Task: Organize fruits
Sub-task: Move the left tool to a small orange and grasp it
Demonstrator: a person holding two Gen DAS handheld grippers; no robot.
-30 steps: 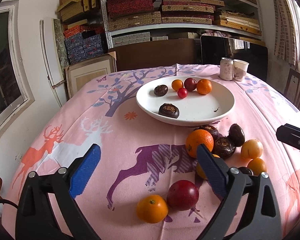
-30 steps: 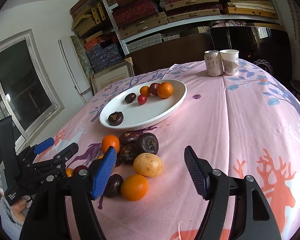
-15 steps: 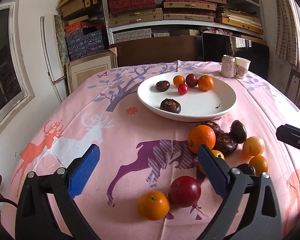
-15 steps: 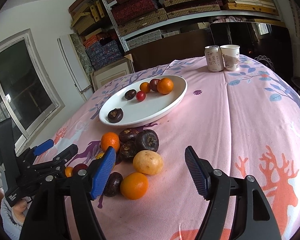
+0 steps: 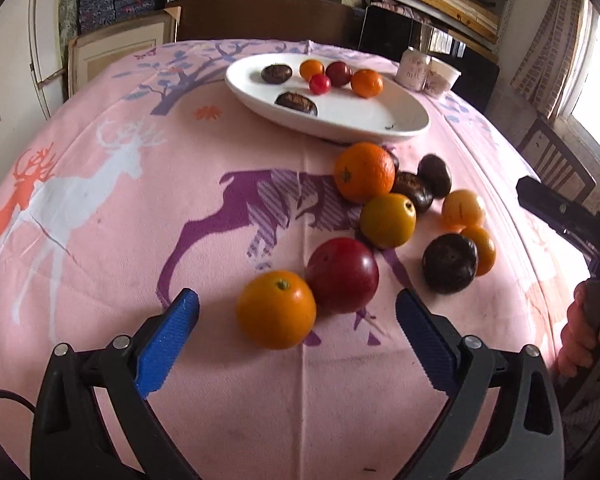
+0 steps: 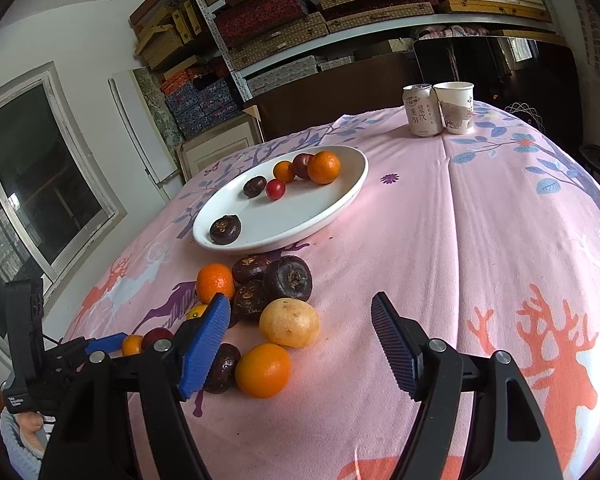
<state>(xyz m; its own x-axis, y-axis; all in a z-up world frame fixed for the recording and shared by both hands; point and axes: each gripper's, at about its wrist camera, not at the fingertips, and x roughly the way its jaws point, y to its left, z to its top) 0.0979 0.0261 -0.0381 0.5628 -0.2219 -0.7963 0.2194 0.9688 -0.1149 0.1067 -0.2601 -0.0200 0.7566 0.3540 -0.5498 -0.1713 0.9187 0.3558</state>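
The left gripper has its blue fingers wide apart and clamped on nothing; an orange lies on the pink tablecloth just ahead of the gap, touching a red plum on its far right. Past these, the loose fruit crowds together: a yellow-orange fruit behind the plum, a large orange farther on, and dark brown fruits wedged between them, so a straight line from the left gripper to the plate runs through that cluster. To the right lie another dark fruit and two small oranges. The white oval plate sits on the far side of the pile and carries two dark fruits, two oranges, a plum and a small red fruit; most of its near right part is bare. The right gripper also has its fingers apart with nothing pressed between them; a pale yellow fruit and an orange lie just ahead of the gap, toward its left finger, and a dark fruit is half hidden behind that left finger. At the far right edge of the table a can and a paper cup stand touching, well apart from the fruit. A hand grips the right tool's handle at the left view's right edge.
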